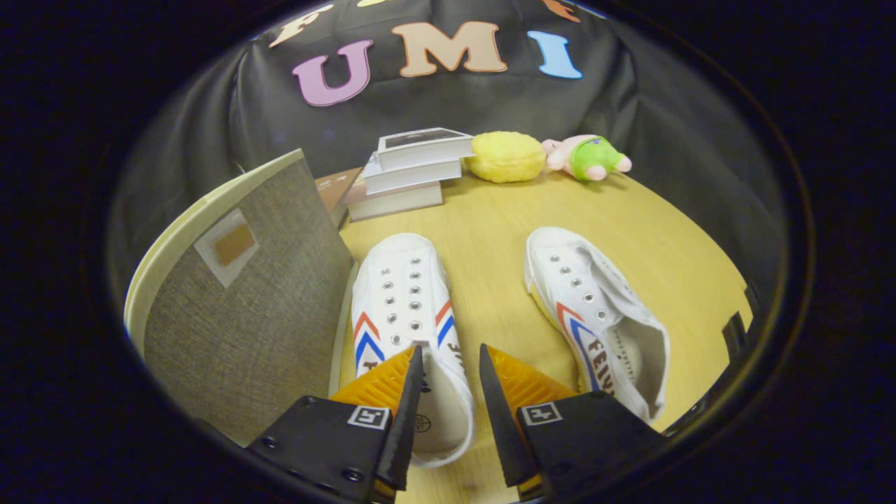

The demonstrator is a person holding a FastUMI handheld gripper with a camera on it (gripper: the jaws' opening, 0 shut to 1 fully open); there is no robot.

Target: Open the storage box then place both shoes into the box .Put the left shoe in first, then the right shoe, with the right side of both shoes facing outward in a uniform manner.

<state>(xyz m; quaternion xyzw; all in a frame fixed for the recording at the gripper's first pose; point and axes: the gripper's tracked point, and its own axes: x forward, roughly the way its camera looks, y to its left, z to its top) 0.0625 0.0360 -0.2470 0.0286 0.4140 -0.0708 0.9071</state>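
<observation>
Item 1: white canvas lace-less shoe with red and blue chevrons point(409, 315), on the pale wooden tabletop point(490, 231). It lies at 12 o'clock from the gripper point(448, 367), toe pointing away, with its heel and collar between the fingers.

Item 2: matching white canvas shoe point(595, 315), at 2 o'clock, tipped onto its side, well apart from the first.

Item 3: grey fabric-covered storage box point(245, 308), at 10 o'clock, just beside the first shoe; whether the raised panel is lid or wall cannot be told.

Gripper: fingers narrowly parted, straddling the heel collar; contact cannot be confirmed.

Handling, judged: light, soft canvas upper that collapses under pinch; rubber sole stiff. Best purchase is the firmer heel collar.

Background: stacked books point(413, 171), yellow plush point(505, 157), pink-and-green plush point(588, 157).
</observation>
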